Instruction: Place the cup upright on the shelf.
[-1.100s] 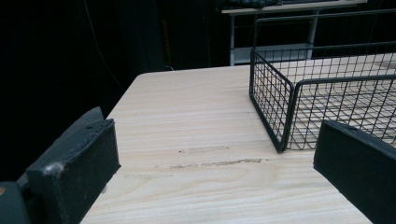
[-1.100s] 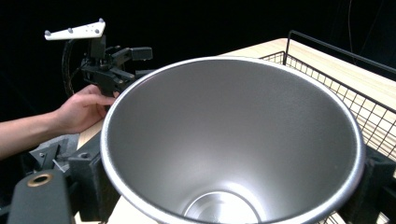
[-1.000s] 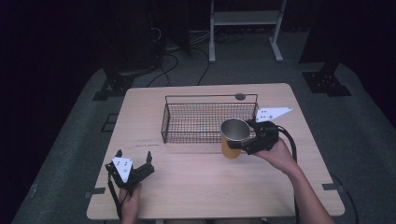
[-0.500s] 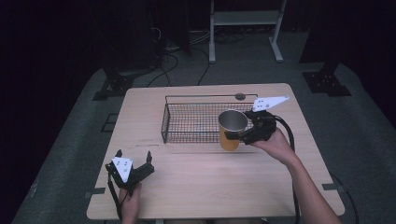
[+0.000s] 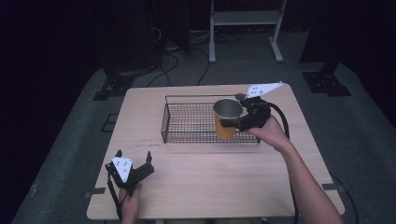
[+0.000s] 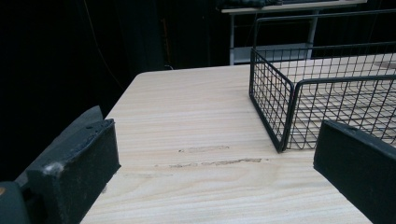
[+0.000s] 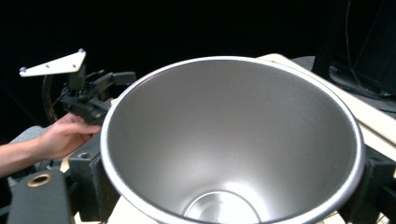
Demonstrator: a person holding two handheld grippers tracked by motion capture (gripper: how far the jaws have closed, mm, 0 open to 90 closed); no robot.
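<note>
Right claw [image 5: 227, 122] clamping yellow cup [image 5: 226, 119], upright over wire basket [image 5: 187, 122]

Table [image 5: 196, 182]: pale wood grain, rounded corners, long side toward the viewer. Faint dark scuff streaks [image 6: 210, 162] on its top, toward 9 o'clock of centre.

Small dark round item [image 5: 240, 96] on the table near the 12 o'clock edge; too small to identify.

Floor [image 5: 70, 154]: grey, speckled, fading into darkness all round.

White metal frame [image 5: 243, 18] stands on the floor at 12 o'clock, beyond the table. Loose cables [image 5: 187, 42] on the floor at 11 o'clock. Black stand bases at 10 o'clock [image 5: 112, 86] and 2 o'clock [image 5: 327, 81].
</note>
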